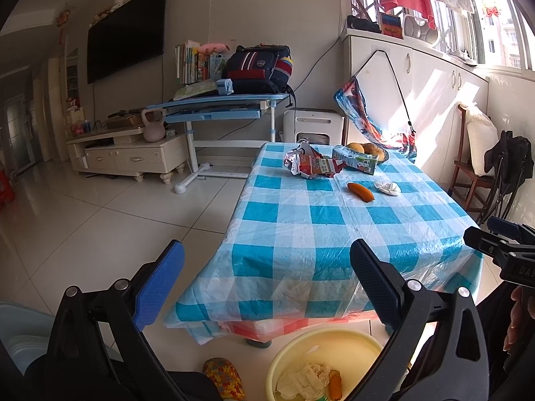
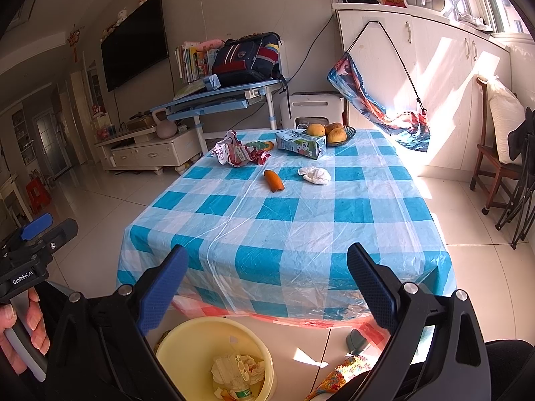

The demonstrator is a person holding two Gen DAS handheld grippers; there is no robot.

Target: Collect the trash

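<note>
Bench point(image 2: 301, 234): covered by a blue-and-white checked plastic cloth; seen from its near edge in both wrist views.

Yellow bin point(image 2: 187, 344): set on the floor just below the near edge of the bench; crumpled paper, a plastic bottle and an orange peel are held inside.

Left gripper point(image 1: 267, 284): held above the floor and bin, fingers spread wide, nothing between them.

Right gripper point(image 2: 267, 284): held over the near edge of the bench, fingers likewise spread wide and empty.

Carton point(image 2: 301, 144): laid on its side at the far end, just beside a plate of fruit point(image 2: 329, 132).

Crumpled wrapper point(image 2: 239, 153): red and white, placed at the far left of the bench.

White tissue wad point(image 2: 315, 175): found near the middle of the bench.

Orange peel point(image 2: 274, 180): laid just left of the tissue, apart from it.
</note>
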